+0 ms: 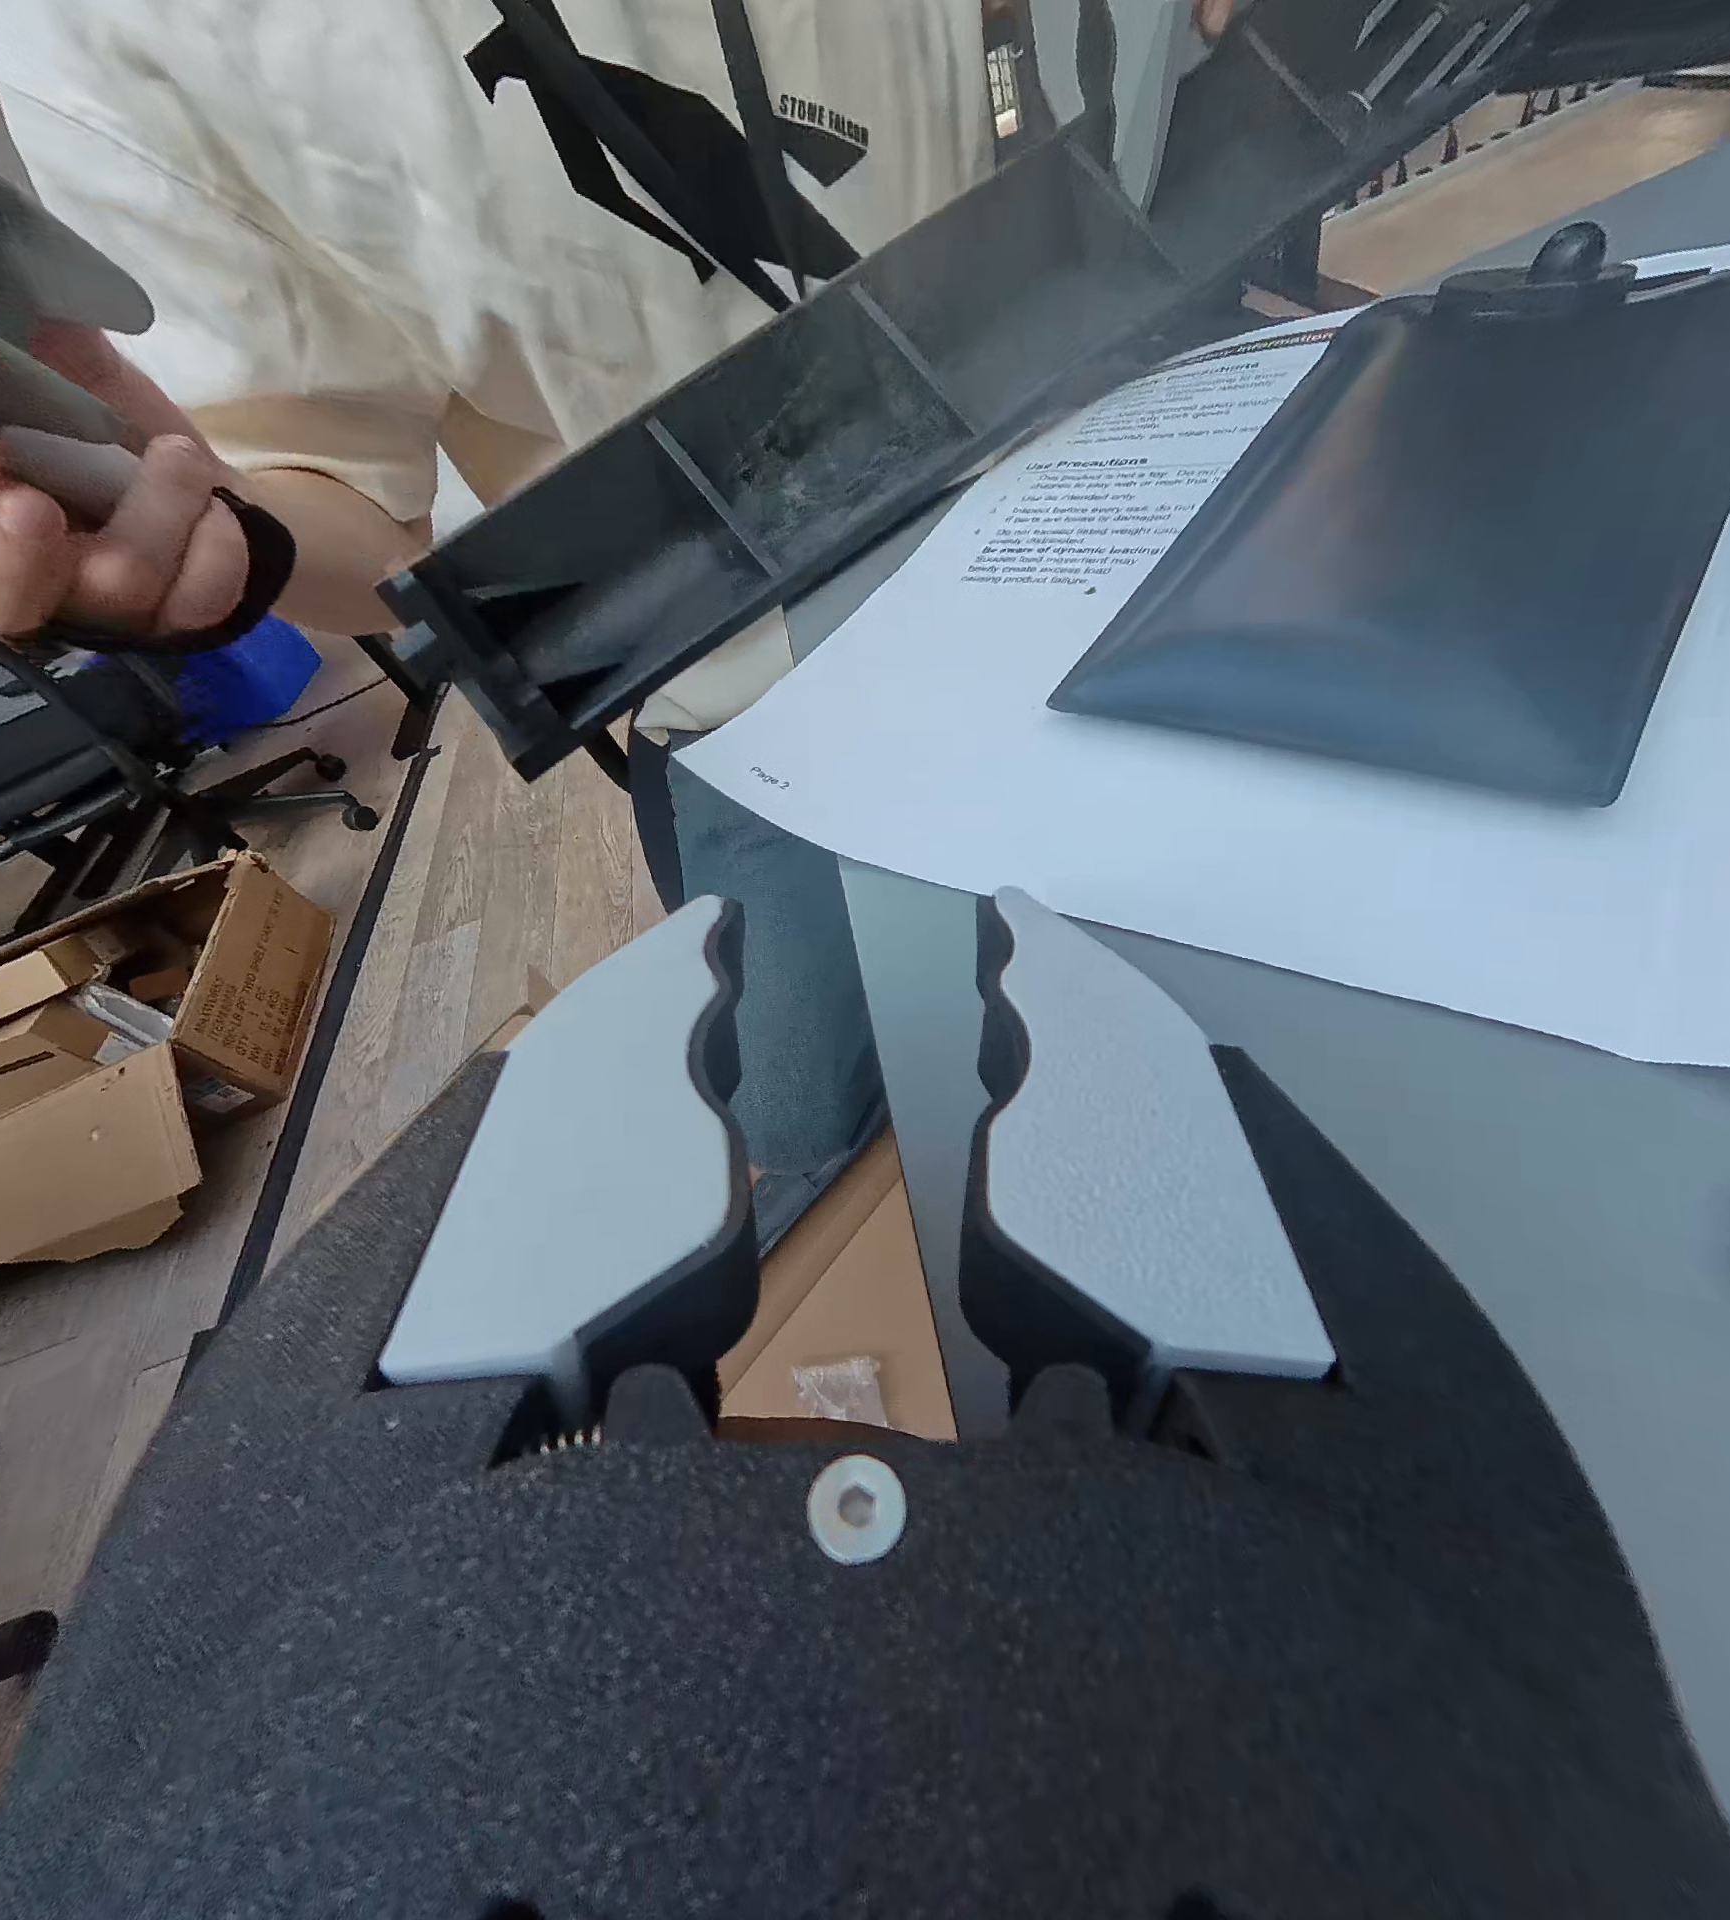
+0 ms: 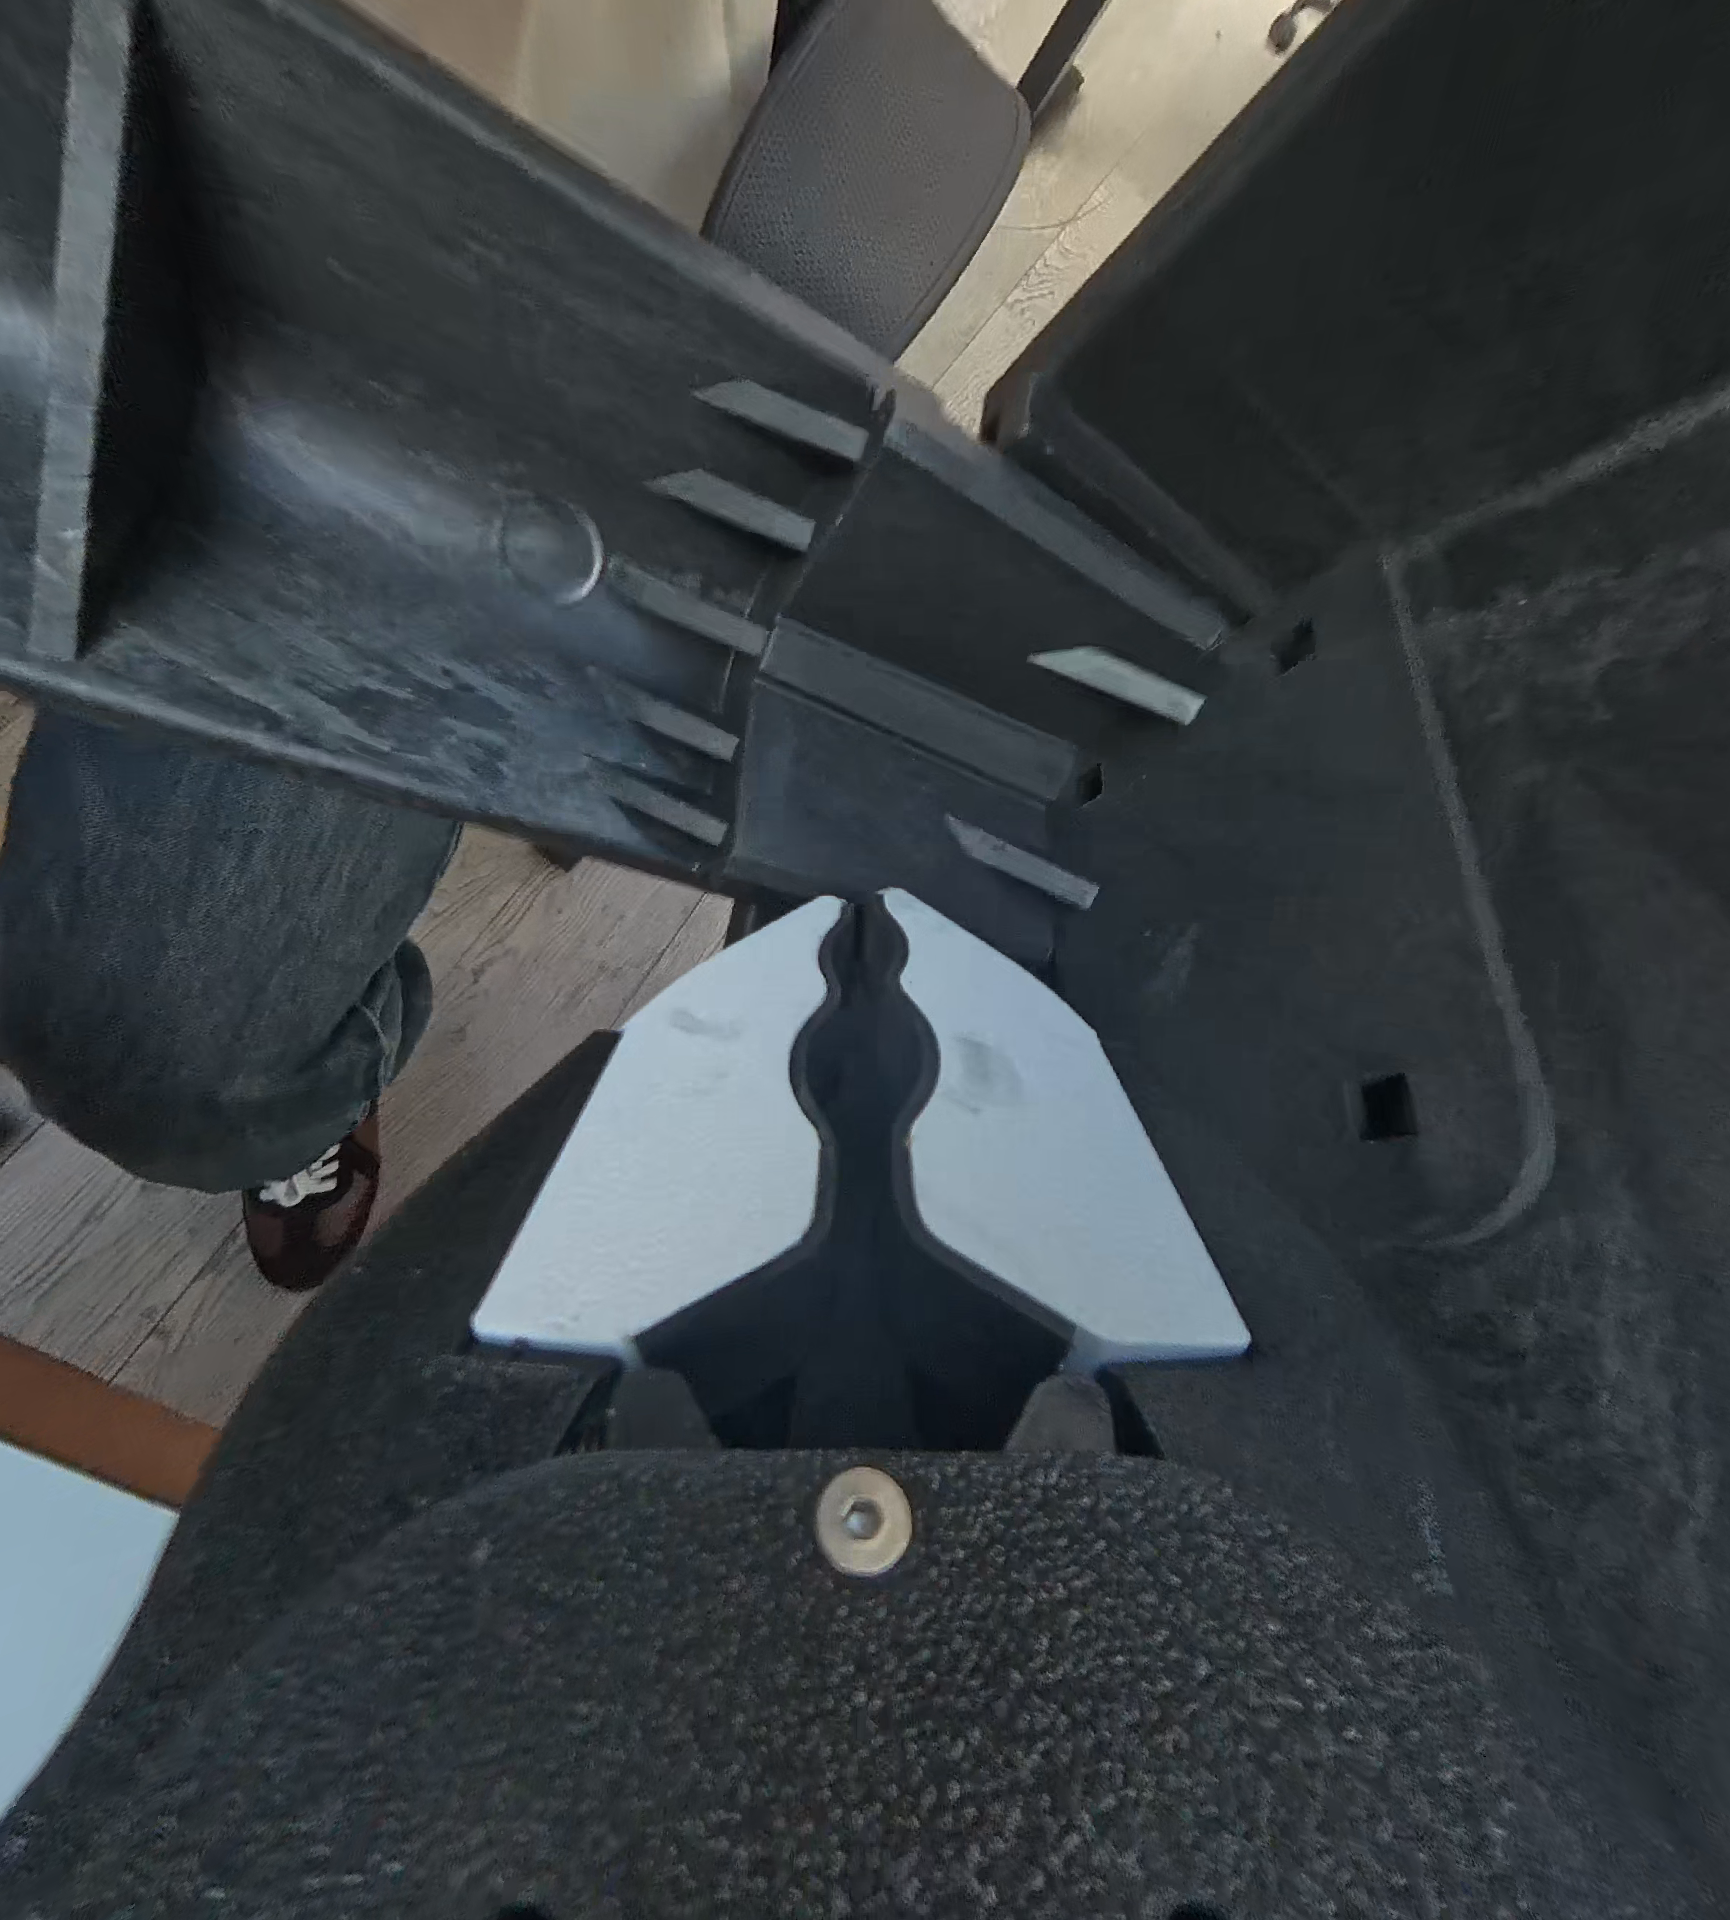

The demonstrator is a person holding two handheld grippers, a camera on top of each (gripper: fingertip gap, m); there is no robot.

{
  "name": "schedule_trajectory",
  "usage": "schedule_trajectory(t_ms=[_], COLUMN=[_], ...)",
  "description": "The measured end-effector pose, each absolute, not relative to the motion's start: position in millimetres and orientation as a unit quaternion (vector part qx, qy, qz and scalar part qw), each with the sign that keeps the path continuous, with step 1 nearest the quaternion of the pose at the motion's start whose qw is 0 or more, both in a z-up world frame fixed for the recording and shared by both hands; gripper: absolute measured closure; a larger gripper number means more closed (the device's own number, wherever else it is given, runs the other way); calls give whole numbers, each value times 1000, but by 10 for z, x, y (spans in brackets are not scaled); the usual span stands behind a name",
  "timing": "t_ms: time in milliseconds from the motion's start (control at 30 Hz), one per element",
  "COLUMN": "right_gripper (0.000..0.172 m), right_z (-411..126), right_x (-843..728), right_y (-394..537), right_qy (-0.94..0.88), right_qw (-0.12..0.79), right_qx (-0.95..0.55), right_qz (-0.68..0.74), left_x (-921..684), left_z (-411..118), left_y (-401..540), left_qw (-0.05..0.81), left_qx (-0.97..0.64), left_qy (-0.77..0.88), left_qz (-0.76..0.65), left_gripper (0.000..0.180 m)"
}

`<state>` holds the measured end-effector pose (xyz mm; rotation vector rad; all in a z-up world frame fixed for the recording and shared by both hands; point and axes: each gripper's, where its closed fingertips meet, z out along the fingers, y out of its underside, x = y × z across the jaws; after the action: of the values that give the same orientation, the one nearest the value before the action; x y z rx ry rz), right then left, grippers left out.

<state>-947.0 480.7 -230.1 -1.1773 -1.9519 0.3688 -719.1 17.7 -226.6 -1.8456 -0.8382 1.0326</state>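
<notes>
Left tool (image 1: 856, 914) gapes bare above a printed sheet (image 1: 1204, 821) on the worktop (image 1: 1463, 1195); a cream shirt (image 1: 373, 187) bears black lettering. Right tool (image 2: 866, 906) is closed, tips at a black ribbed plastic part (image 2: 528, 499); whether it pinches it, I cannot tell.

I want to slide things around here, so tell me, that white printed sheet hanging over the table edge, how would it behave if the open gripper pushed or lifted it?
The white sheet looks thin and floppy, likely to sag if lifted. The black clipboard lying on it would probably pin it, so a push may buckle it rather than slide it. Its overhanging corner seems easy to crease.
</notes>
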Motion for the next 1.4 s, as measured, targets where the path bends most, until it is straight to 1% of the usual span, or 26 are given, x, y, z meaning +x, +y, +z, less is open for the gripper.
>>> schedule_trajectory(t_ms=[33, 67, 133, 200, 300, 367, 400, 500, 600, 700, 800, 900, 1067, 1200, 1300, 1400], right_gripper=[172, 172, 172, 172, 172, 172, 172, 172, 172, 172, 172, 172, 172, 171, 172, 172], right_z=[-2251, -2254, -2326, -2323, -2135, -2068, -2014, -1799, -1762, -1851, -1844, -1961, -1928, -1728, -1497, -1330], right_x=[-9487, -9492, -9473, -9466, -9508, -9552, -9582, -9686, -9751, -9768, -9781, -9756, -9728, -9660, -9512, -9356], right_y=[4790, 4750, 4777, 4780, 4783, 4719, 4683, 4614, 4569, 4599, 4627, 4644, 4532, 4363, 4223, 4379], right_qy=[-766, -767, -771, -772, -757, -760, -765, -774, -775, -776, -766, -768, -770, -753, -736, -706], right_qw=[419, 414, 396, 395, 425, 407, 408, 459, 449, 428, 445, 419, 442, 469, 450, 450], right_qx=[-461, -458, -473, -473, -467, -476, -471, -422, -431, -450, -448, -467, -435, -406, -390, -410], right_qz=[159, 174, 157, 154, 168, 174, 164, 112, 111, 110, 121, 131, 151, 222, 322, 362], left_x=[-7190, -7189, -7188, -7184, -7183, -7181, -7180, -7173, -7168, -7165, -7168, -7172, -7170, -7169, -7172, -7177], left_z=[-2264, -2265, -2263, -2261, -2261, -2261, -2260, -2259, -2257, -2257, -2258, -2260, -2260, -2259, -2263, -2265], left_y=[174, 176, 180, 188, 193, 193, 193, 202, 207, 204, 203, 203, 203, 202, 201, 198], left_qw=[421, 421, 418, 418, 418, 417, 416, 414, 414, 416, 417, 419, 420, 422, 425, 428], left_qx=[-736, -736, -737, -738, -739, -739, -739, -741, -742, -741, -741, -741, -740, -740, -739, -738], left_qy=[-334, -334, -330, -328, -326, -326, -325, -321, -319, -320, -321, -322, -323, -323, -326, -328], left_qz=[412, 412, 415, 416, 416, 417, 418, 420, 421, 419, 417, 415, 414, 413, 409, 406], left_gripper=[138, 138, 138, 138, 138, 138, 138, 138, 138, 138, 138, 138, 138, 138, 138, 138])
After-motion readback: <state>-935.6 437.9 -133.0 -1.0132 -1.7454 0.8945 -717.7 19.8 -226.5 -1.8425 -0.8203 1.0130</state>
